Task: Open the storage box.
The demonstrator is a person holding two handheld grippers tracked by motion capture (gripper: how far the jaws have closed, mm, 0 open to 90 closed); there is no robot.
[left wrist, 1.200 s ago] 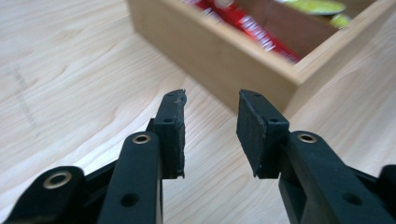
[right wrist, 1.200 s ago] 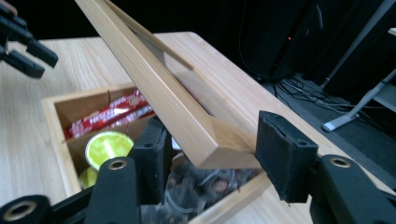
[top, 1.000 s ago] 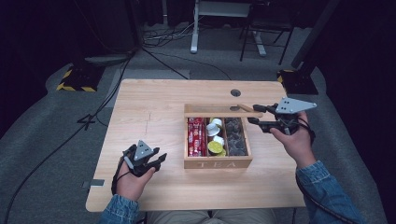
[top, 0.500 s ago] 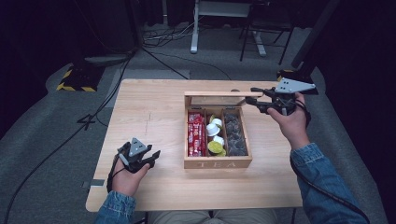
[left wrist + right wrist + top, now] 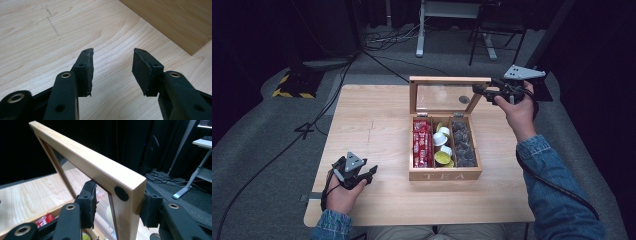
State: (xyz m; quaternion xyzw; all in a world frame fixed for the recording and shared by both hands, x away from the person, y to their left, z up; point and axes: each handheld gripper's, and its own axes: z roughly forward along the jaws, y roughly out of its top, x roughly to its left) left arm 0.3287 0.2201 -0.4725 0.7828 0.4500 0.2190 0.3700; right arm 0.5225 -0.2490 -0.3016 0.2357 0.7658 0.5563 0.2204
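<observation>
High view: a wooden tea box (image 5: 445, 175) stands right of centre on the tabletop (image 5: 372, 130), its front wall near the front edge. Its glazed lid (image 5: 447, 97) stands raised, roughly upright, above the box's rear wall. The compartments hold red packets (image 5: 422, 144) at left, small cups (image 5: 442, 145) in the middle and dark pieces (image 5: 463, 144) at right. The right gripper (image 5: 479, 91) meets the lid at its upper right corner. The left gripper (image 5: 371, 173) rests near the tabletop's front left corner, well apart from the box.

Left gripper view: the jaws stand spread over bare wood with nothing between them, having just been opening; a side of the tea box (image 5: 172, 22) fills the upper right.

Right gripper view: the lid's frame (image 5: 105, 173) passes between the two pads (image 5: 88, 200). The right pad appears to press the frame's outer face; the left pad lies at the inner side, contact there being uncertain.
</observation>
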